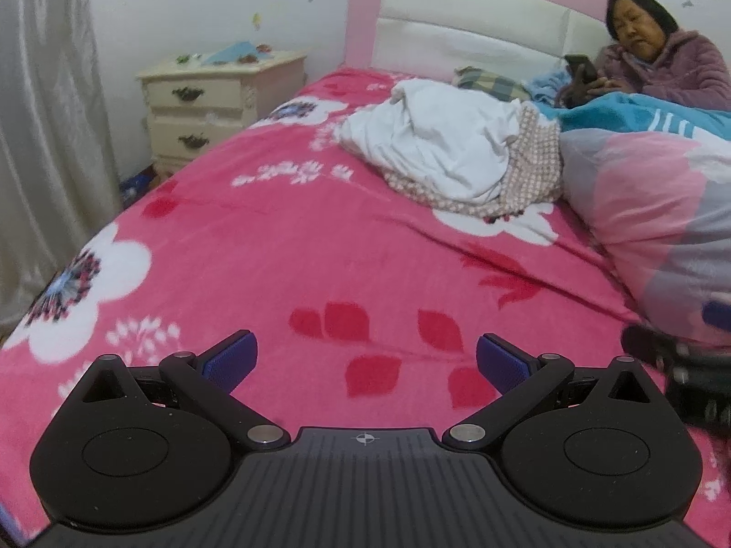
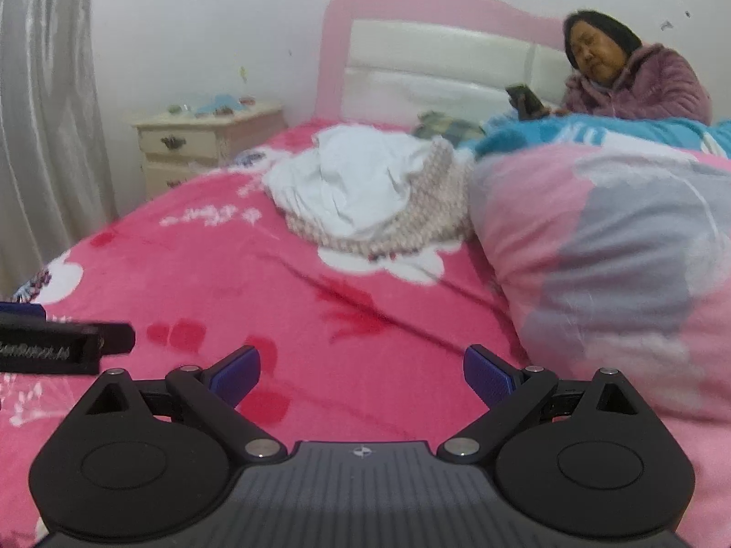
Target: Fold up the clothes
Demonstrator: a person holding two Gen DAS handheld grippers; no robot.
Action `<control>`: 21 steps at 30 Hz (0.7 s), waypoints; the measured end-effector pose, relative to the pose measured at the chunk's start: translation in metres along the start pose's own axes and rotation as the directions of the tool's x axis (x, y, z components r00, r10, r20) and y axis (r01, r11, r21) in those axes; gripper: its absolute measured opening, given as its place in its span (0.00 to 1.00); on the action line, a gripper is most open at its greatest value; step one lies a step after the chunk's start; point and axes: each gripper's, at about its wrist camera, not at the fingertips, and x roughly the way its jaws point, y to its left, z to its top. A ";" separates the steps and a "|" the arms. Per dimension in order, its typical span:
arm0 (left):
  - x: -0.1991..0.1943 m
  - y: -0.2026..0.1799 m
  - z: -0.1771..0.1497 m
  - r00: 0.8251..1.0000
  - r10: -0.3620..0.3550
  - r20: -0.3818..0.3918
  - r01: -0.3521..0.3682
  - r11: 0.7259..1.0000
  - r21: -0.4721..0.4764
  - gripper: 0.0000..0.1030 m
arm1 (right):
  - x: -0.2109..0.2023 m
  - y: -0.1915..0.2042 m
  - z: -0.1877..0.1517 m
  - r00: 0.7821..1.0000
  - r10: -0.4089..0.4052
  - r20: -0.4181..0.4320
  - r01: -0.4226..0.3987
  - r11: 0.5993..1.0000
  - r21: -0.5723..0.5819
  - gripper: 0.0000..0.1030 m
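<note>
Your left gripper (image 1: 367, 363) hovers over the foot end of the bed, its blue-padded fingers (image 1: 230, 360) spread wide apart with nothing between them. Your right gripper (image 2: 362, 372) hangs alongside it, fingers (image 2: 488, 376) likewise spread and empty, over the pink flowered blanket (image 1: 256, 251). Each gripper shows at the edge of the other's view: the right one as a dark shape at the right edge of the left wrist view, the left one as a black bar at the left edge of the right wrist view.

The clothes you are to fold lie in a crumpled pile well ahead of both grippers, towards the head of the bed: a white garment (image 1: 438, 141) bunched on top of a pink-and-white checked garment (image 1: 530, 182). The pile rests on the blanket, its right side touching a rolled pink and grey quilt (image 1: 658, 219) that runs along the right edge of the bed.

Beyond the quilt a person in a purple padded jacket (image 1: 676, 68) leans against the white headboard (image 1: 461, 23) under a blue cover (image 1: 626, 112), holding a phone (image 1: 581, 66). A cream bedside cabinet (image 1: 214, 105) stands past the left edge of the bed, beside a pale curtain (image 1: 41, 114).
</note>
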 end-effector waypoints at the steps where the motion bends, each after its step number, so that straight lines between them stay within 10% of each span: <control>1: 0.003 0.001 0.002 1.000 0.001 0.012 -0.001 1.000 0.007 1.00 | 0.011 -0.004 0.005 1.000 0.021 0.012 -0.021 1.000 0.014 0.95; 8: 0.009 0.019 0.007 0.997 -0.005 0.080 0.005 1.000 -0.009 1.00 | 0.127 -0.021 0.057 0.997 0.044 0.065 -0.046 0.998 0.034 0.94; 21: -0.031 0.093 0.011 0.997 0.050 -0.067 -0.048 0.998 0.034 1.00 | 0.339 -0.018 0.114 1.000 -0.012 -0.018 0.015 0.988 0.151 0.83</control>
